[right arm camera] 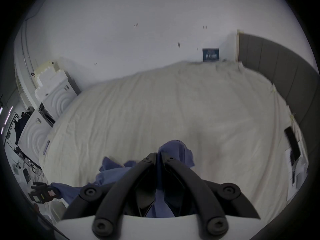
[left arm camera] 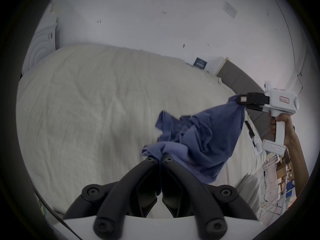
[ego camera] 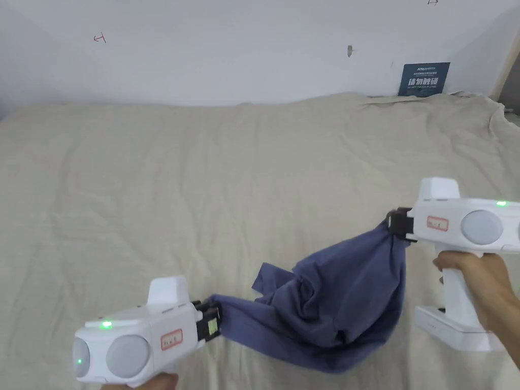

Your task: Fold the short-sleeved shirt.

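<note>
A blue short-sleeved shirt [ego camera: 335, 304] hangs bunched between my two grippers above the near part of the bed, sagging in the middle. My left gripper [ego camera: 214, 320] at the lower left is shut on one edge of the shirt [left arm camera: 199, 139]; its jaws [left arm camera: 160, 159] pinch the cloth. My right gripper [ego camera: 393, 226] is higher at the right, shut on another edge; in the right gripper view its jaws [right arm camera: 158, 155] close on blue cloth [right arm camera: 176, 150]. The right gripper [left arm camera: 242, 100] also appears in the left gripper view.
A bed with a wrinkled cream sheet [ego camera: 228, 177] spreads below the shirt, up to a white wall. A dark blue sign [ego camera: 424, 78] leans at the back right. White foam panels [right arm camera: 57, 101] stand left of the bed, a grey headboard [right arm camera: 285, 74] to the right.
</note>
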